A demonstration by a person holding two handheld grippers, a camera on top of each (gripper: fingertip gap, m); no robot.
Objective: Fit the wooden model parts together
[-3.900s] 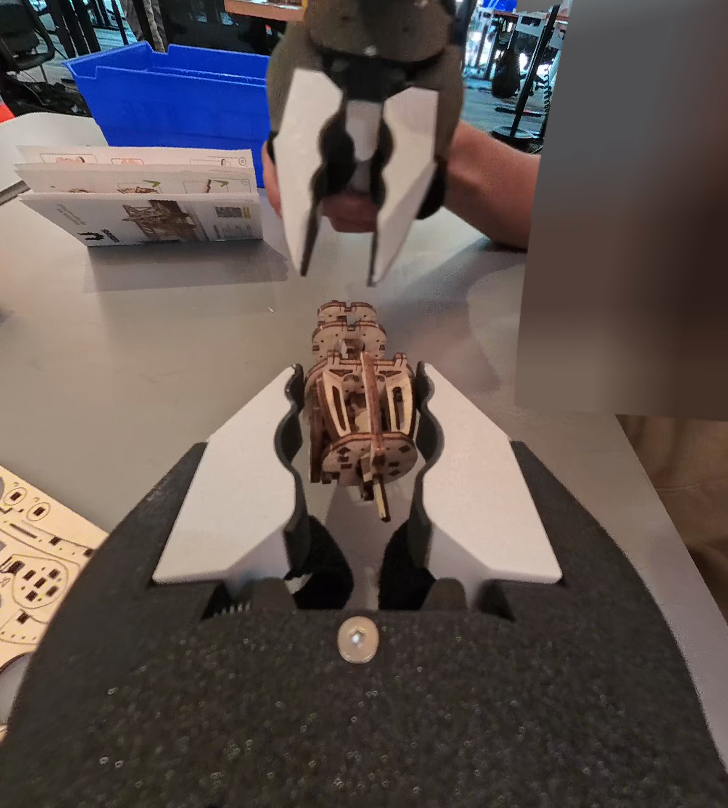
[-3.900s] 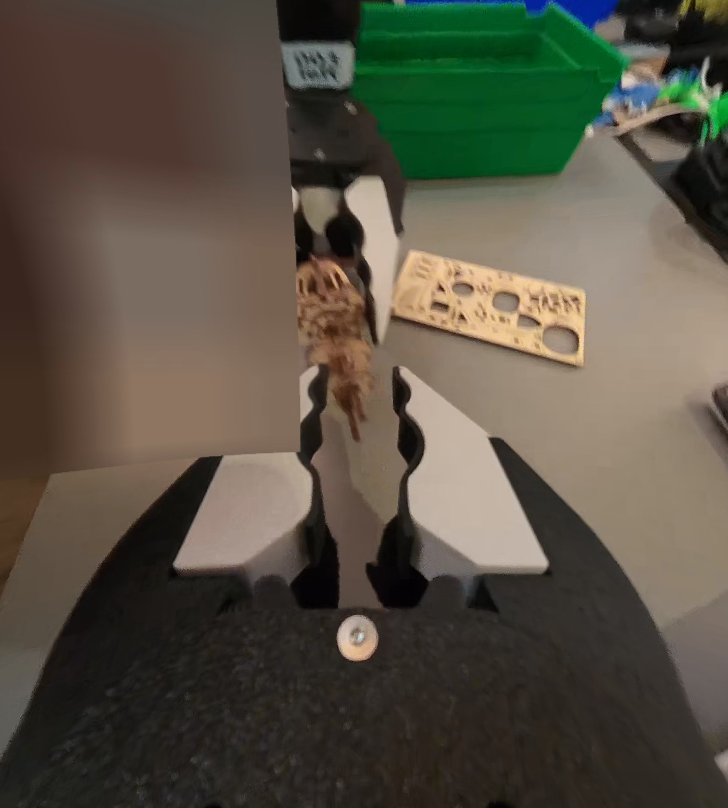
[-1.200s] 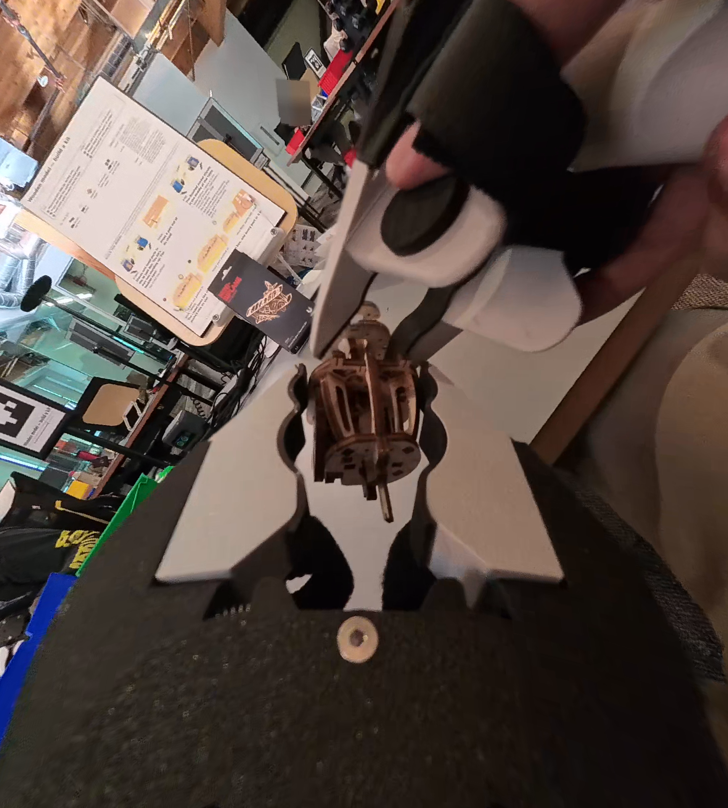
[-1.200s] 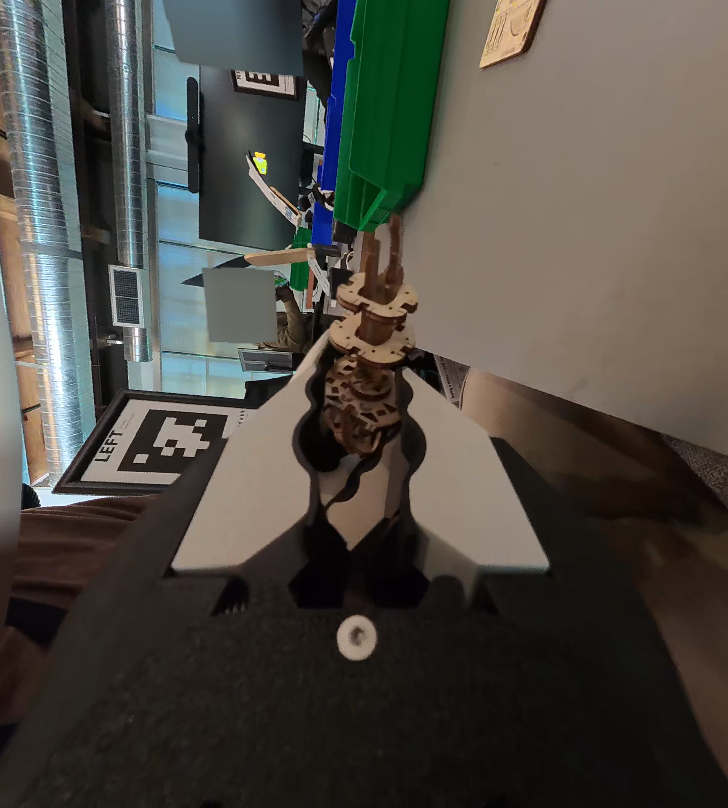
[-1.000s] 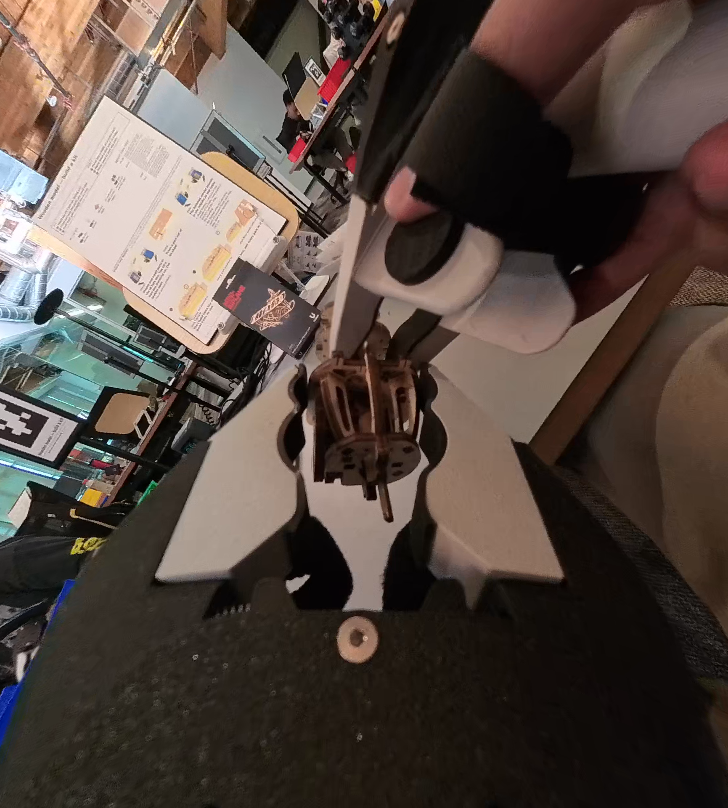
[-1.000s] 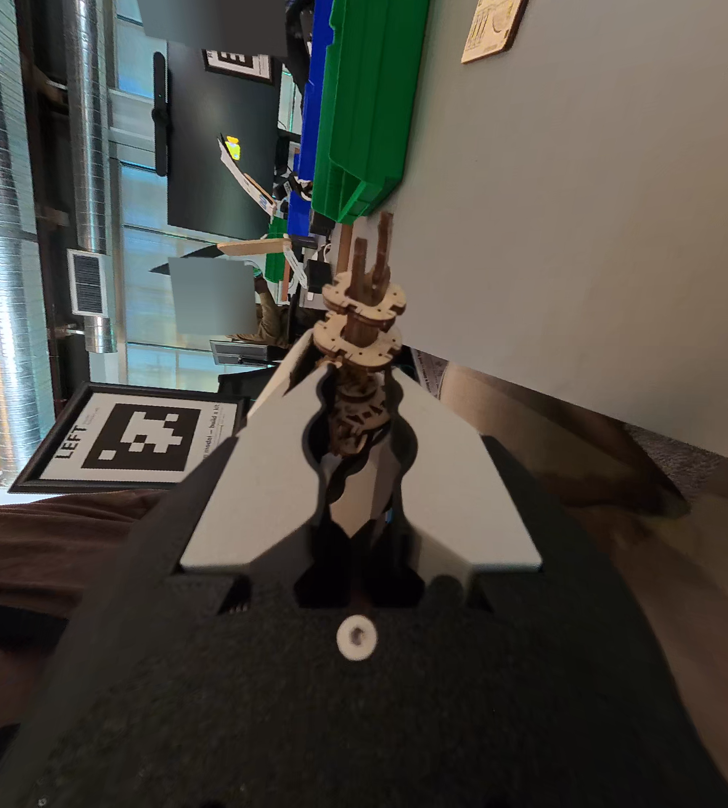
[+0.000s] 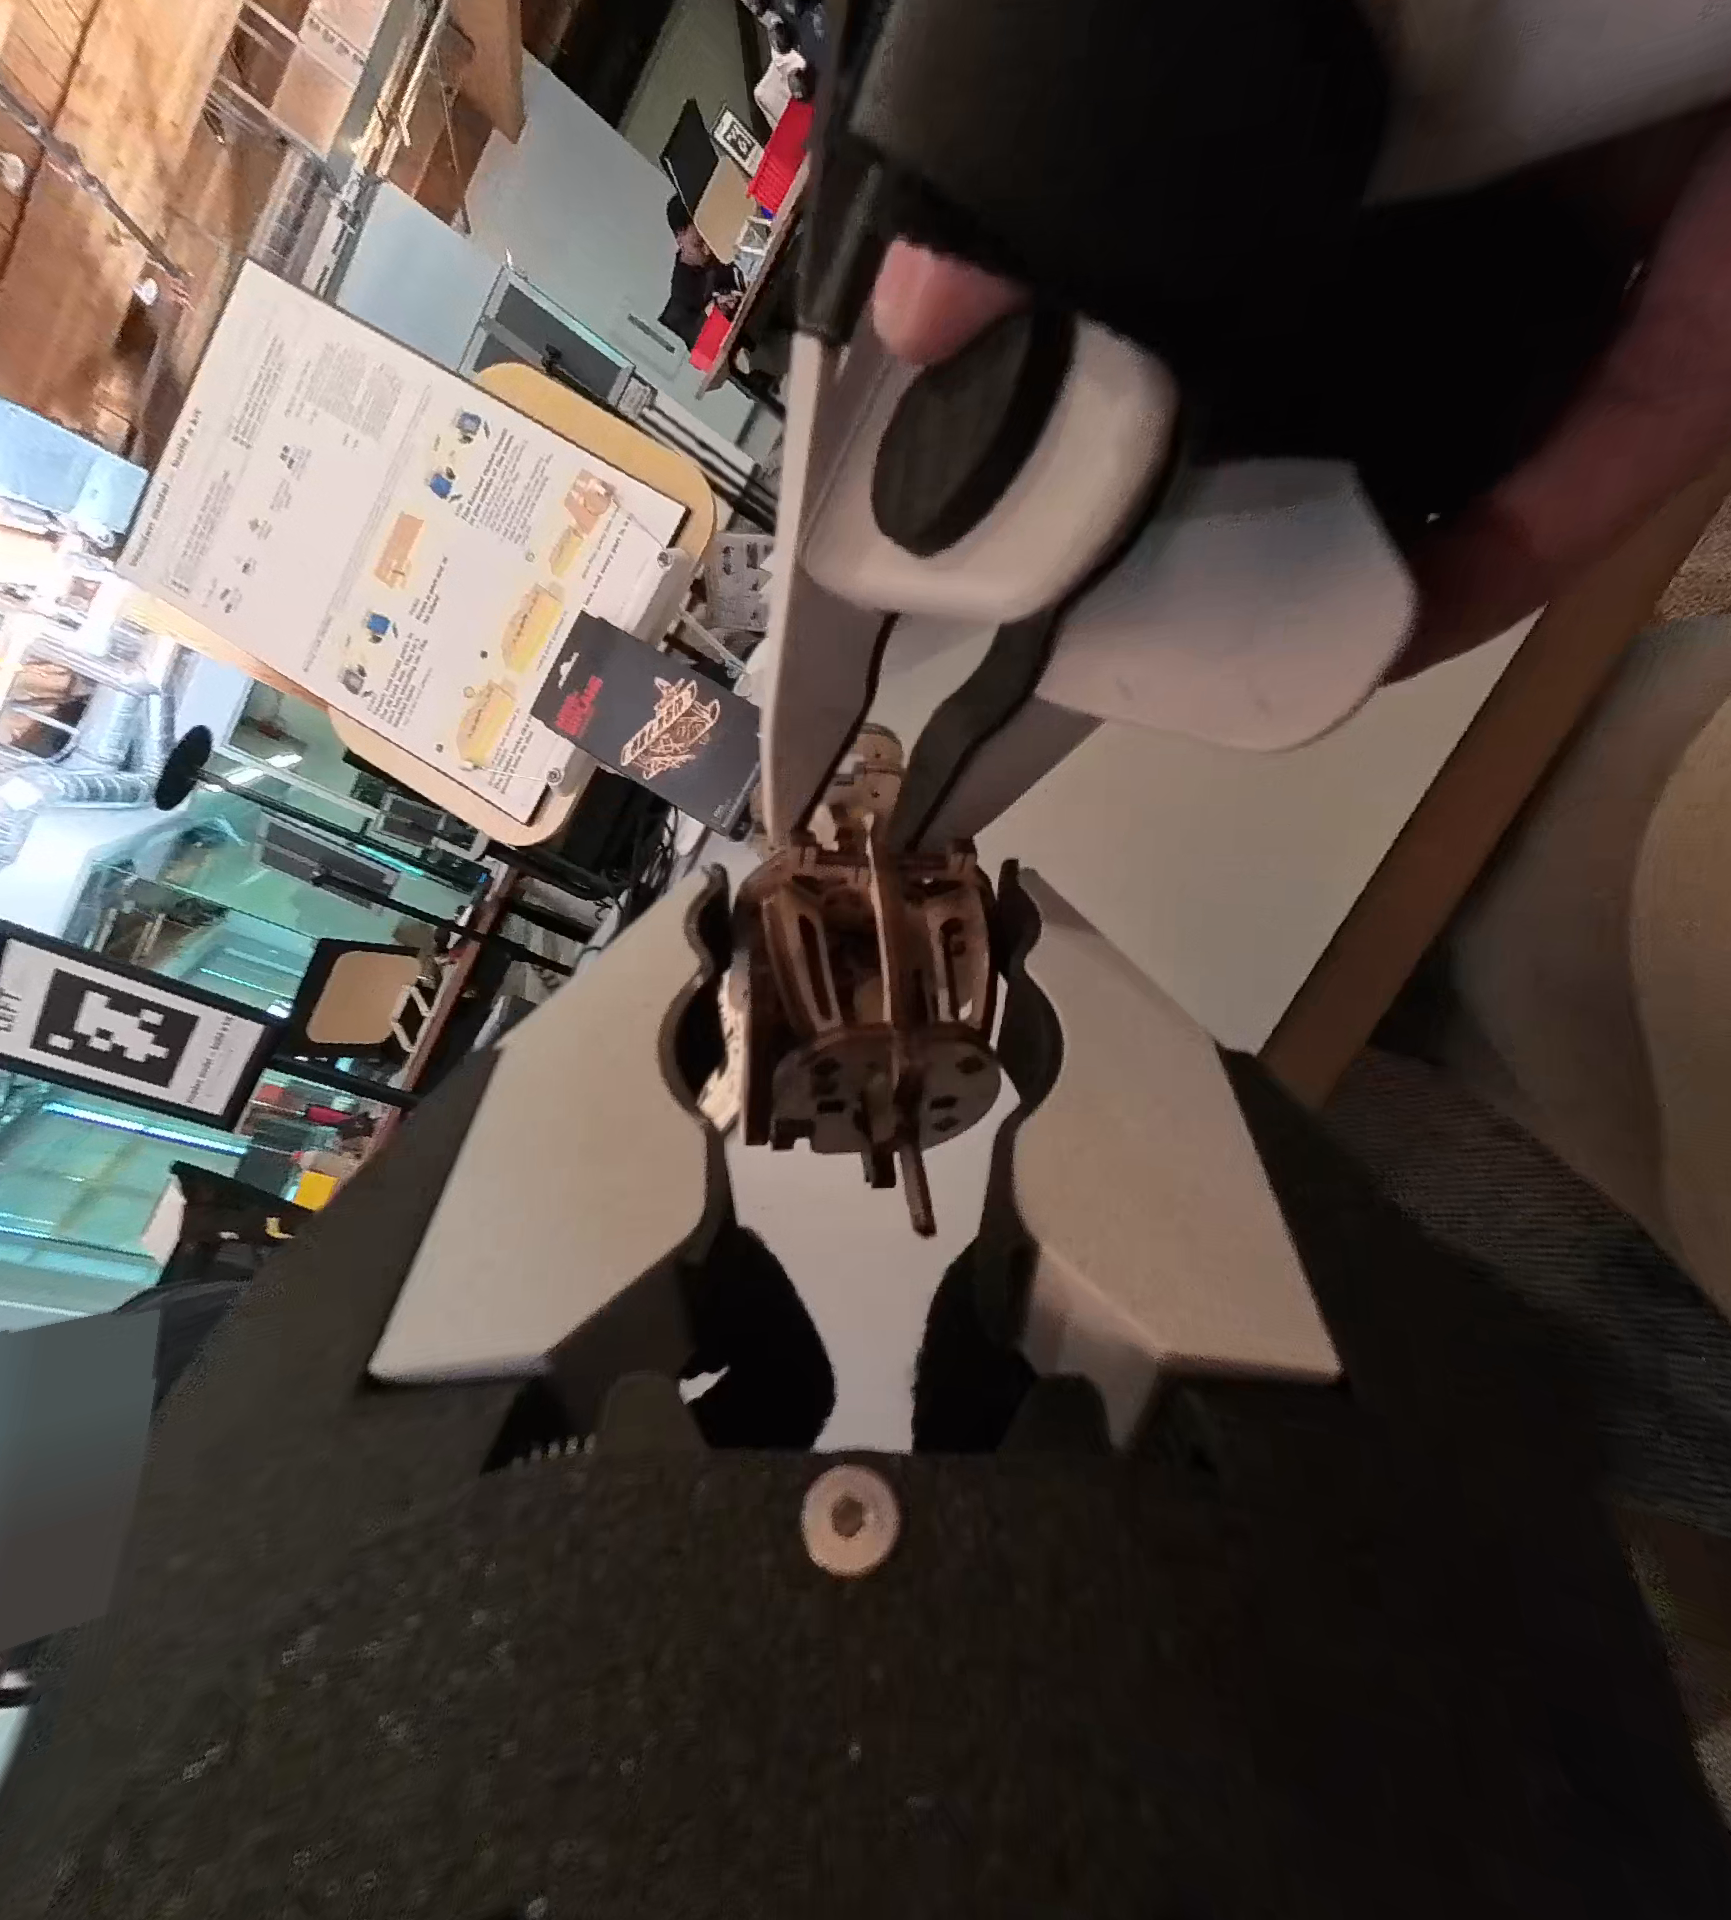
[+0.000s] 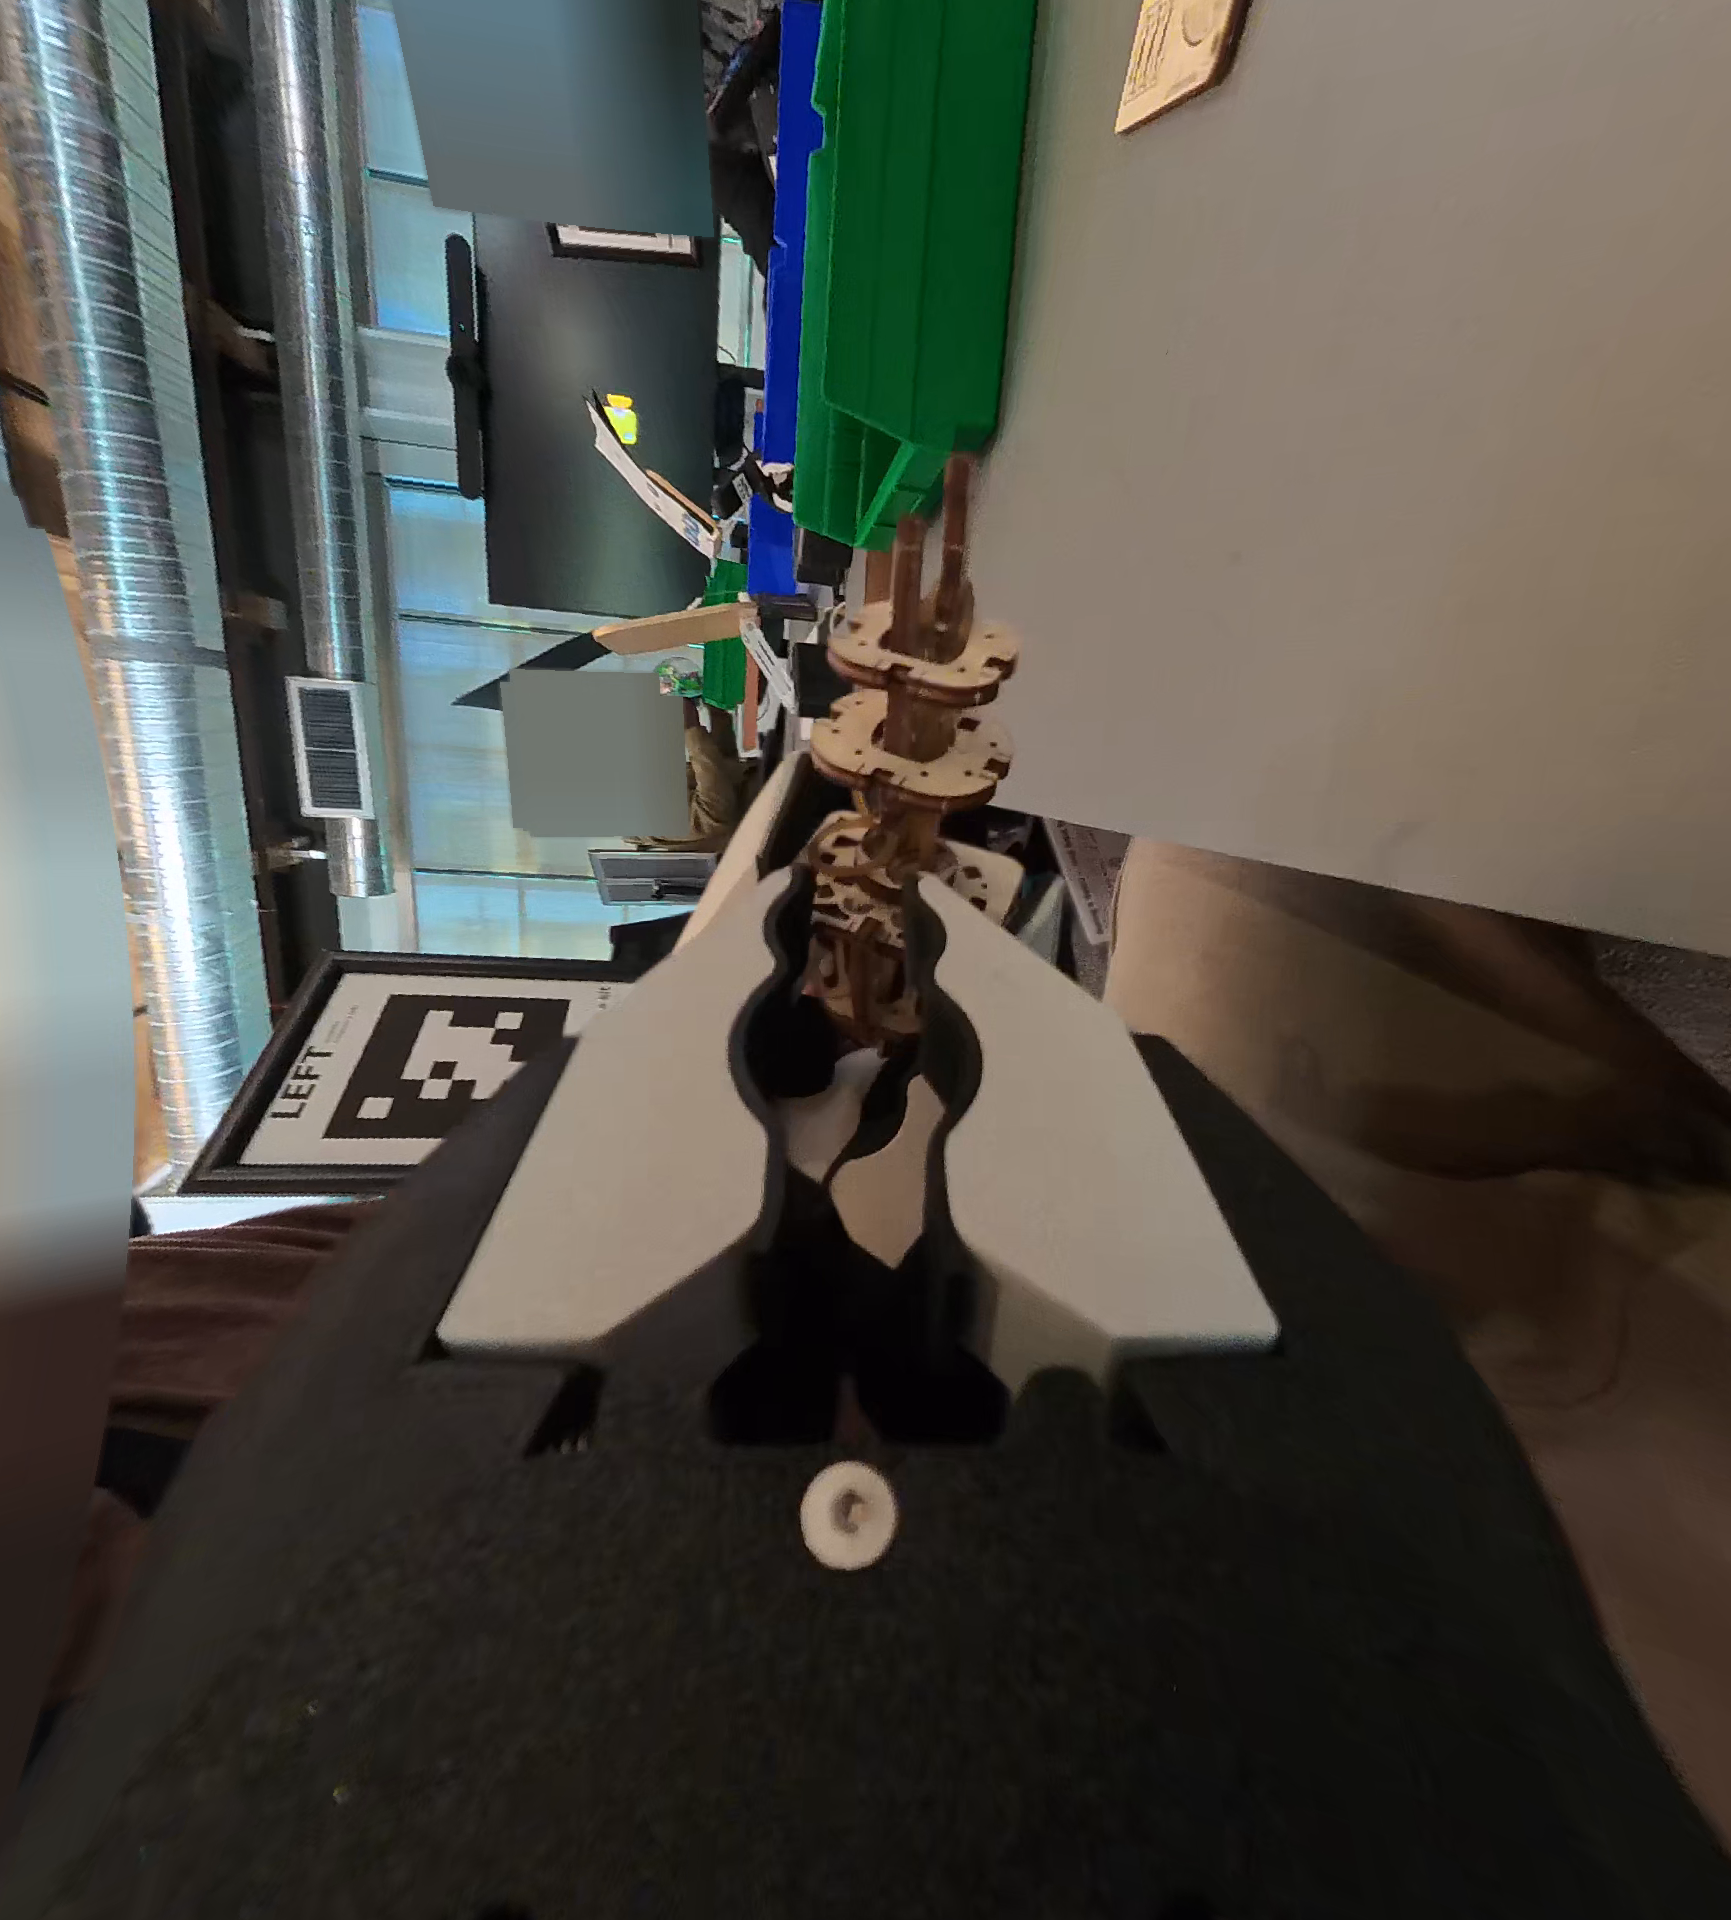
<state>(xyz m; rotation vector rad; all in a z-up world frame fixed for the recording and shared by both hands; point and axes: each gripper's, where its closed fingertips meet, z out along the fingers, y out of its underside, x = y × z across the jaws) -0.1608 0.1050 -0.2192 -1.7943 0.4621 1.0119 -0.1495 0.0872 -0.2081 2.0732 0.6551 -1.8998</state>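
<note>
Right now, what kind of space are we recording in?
Likely a workshop or lab floor: a framed black-and-white marker sign, stacked green bins on a grey table, and exposed silver ducting.

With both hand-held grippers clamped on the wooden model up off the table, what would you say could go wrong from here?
1. The left hand-held gripper and the right hand-held gripper squeeze the slatted wooden model from opposite ends; its thin ribs might crack.
2. The thin peg sticking out toward the left camera could snap if bumped.
3. Held beyond the table edge, a slipped model would probably fall to the floor.
</note>
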